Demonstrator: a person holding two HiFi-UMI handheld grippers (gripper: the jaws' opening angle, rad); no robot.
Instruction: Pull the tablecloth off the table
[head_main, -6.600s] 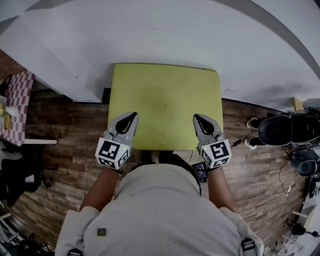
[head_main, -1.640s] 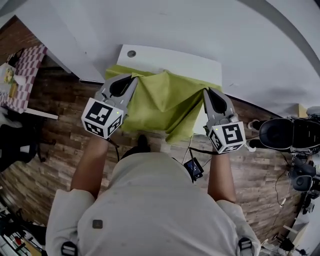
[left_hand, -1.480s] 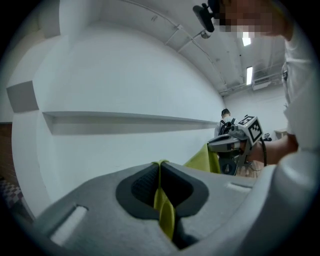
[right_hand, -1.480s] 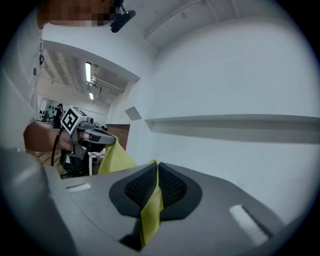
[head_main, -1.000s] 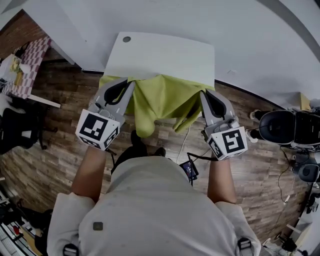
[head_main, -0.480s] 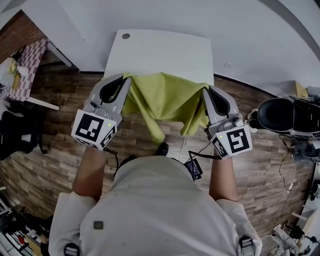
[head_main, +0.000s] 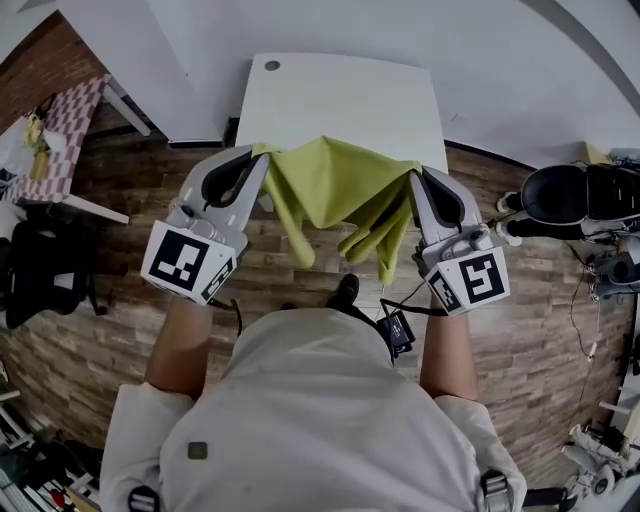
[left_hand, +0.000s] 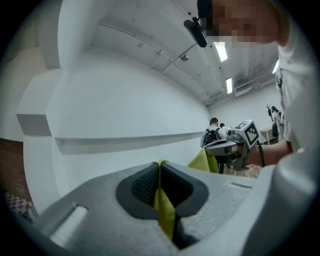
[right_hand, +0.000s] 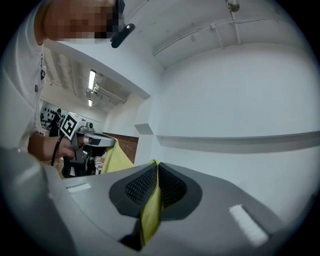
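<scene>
My left tongs (head_main: 262, 157) and right tongs (head_main: 414, 176) each clamp a corner of the lime-green fabric tablecloth (head_main: 335, 185) — it sags between them at the white rectangular worktop's (head_main: 340, 95) near edge. I should draw both hands back evenly, grips tight.

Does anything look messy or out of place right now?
Only the tablecloth: it hangs crumpled between the left tool and right tool, both clamped on it, near the white table. Nothing looks spilled or damaged.
</scene>
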